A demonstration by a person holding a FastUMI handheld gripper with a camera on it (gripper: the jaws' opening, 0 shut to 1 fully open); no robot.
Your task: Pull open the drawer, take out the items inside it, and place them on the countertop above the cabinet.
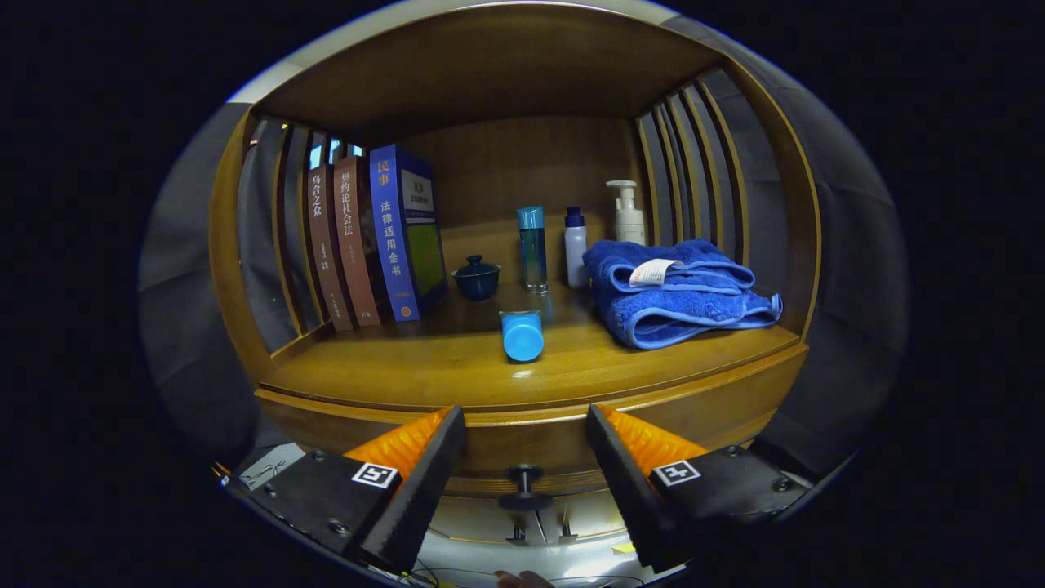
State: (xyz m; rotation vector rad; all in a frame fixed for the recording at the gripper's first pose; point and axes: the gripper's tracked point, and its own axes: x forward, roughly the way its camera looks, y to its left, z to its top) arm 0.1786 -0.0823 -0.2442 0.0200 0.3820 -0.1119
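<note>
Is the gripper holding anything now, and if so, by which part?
Nothing is held. The gripper is open, its fingers spread apart in front of the drawer knob, not touching it.

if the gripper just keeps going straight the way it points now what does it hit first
Likely the drawer front, near its knob, which sits between the open fingers of the gripper. Depth is unclear; a higher line would reach the blue bottle lying on the countertop.

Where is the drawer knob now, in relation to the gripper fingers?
In the gripper view, the drawer knob sits on the drawer front below the countertop, centred between the open gripper fingers.
</note>
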